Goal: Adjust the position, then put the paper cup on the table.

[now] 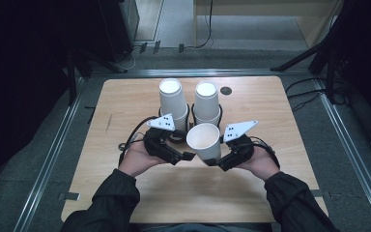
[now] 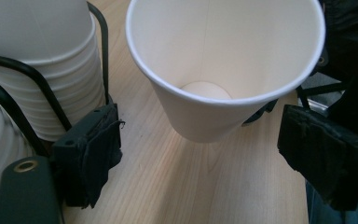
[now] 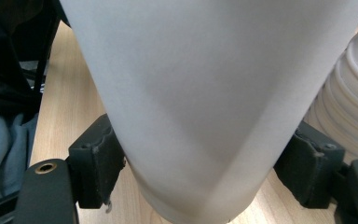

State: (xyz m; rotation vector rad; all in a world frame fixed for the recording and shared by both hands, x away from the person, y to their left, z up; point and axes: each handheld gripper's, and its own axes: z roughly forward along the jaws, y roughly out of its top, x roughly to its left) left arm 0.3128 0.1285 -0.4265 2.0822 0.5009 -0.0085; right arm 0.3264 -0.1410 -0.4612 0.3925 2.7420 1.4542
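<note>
cup: single white paper cup (image 1: 204, 140) upright, mouth open, table centre, at 6 o'clock of the two cup stacks (image 1: 172, 102)
right gripper (image 1: 213, 162): jaws clamped on cup's lower wall, from its 4 o'clock
left gripper (image 1: 189, 156): jaws wide, nothing between them, at cup's 8 o'clock
stacks: upside down in black wire holders (image 2: 37, 79)

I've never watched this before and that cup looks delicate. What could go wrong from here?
The right gripper pinches the single paper cup low on its thin wall; squeezing harder might dent it. The cup leans, so it may slip. The left gripper is open beside the cup stacks; a careless swing could knock them.
</note>
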